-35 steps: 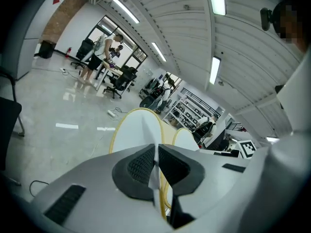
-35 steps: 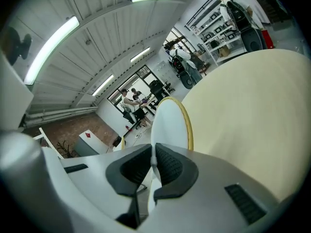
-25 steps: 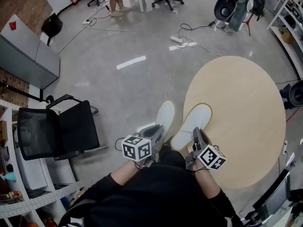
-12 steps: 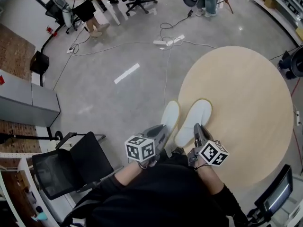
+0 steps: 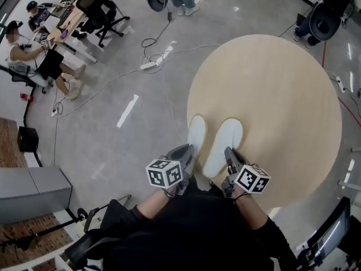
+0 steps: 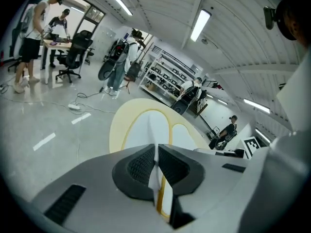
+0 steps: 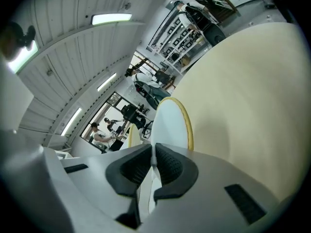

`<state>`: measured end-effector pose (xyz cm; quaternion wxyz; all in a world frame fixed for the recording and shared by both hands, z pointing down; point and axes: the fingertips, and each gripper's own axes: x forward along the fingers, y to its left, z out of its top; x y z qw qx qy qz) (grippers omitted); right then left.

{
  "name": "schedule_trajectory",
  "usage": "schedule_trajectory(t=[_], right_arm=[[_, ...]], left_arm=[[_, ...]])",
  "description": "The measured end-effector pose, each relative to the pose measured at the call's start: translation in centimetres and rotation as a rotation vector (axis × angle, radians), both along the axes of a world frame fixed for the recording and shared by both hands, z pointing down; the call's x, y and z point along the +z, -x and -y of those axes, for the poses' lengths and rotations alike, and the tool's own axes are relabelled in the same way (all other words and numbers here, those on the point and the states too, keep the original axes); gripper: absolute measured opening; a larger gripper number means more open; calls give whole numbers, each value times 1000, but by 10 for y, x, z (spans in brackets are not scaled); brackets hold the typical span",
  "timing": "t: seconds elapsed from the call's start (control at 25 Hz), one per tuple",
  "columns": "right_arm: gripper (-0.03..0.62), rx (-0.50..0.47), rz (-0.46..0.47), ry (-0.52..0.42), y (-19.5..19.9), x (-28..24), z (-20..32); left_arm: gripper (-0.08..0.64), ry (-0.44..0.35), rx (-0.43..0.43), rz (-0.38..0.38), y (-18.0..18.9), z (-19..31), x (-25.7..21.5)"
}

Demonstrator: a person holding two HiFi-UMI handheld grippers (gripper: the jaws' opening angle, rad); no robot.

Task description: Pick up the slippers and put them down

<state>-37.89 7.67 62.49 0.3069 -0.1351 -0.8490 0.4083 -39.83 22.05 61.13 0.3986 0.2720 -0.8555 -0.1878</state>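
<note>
Two tight grips, your left gripper (image 5: 188, 152) pinching the left slipper (image 5: 196, 133) by its rim, your right gripper (image 5: 229, 154) pinching the right slipper (image 5: 224, 144), both over the round table (image 5: 282, 89) edge.

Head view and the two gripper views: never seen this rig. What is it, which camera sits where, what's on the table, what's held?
There is no robot here: a person holds a two-jaw tool in each hand. The head view comes from a camera on the person's head, looking steeply down at both tools. The left gripper and the right gripper each carry a cube with square markers and a wide-angle camera that looks along the jaws. Those cameras give the two gripper views. Each gripper's jaws are shut on the thin edge of a white, yellow-rimmed slipper: the left slipper and the right slipper. Both show at the near edge of the round wooden table. Nothing else shows on its top.
</note>
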Motion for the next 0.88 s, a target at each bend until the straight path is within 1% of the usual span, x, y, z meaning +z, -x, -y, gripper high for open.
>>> schedule_trajectory(t=[0.2,0.28,0.36,0.48,0.68,0.88], right_arm=[[32,187,-62,-8,41,13,21],[32,228,-79,-25,60,17,26],[32,255,-92,-46,79,26,27],[32,282,-128,-50,97,42,17],[32,277,-159,-63,138,50,5],[32,273,-187,-84,159,68,5]], left_arm=[[34,11,168,-38,69,24,26],[34,16,220,-34,98,35,30],[34,13,249,-31,124,43,38],[34,11,265,-64,147,43,57],[34,25,258,-103,196,44,80],[34,44,267,-127,223,51,100]])
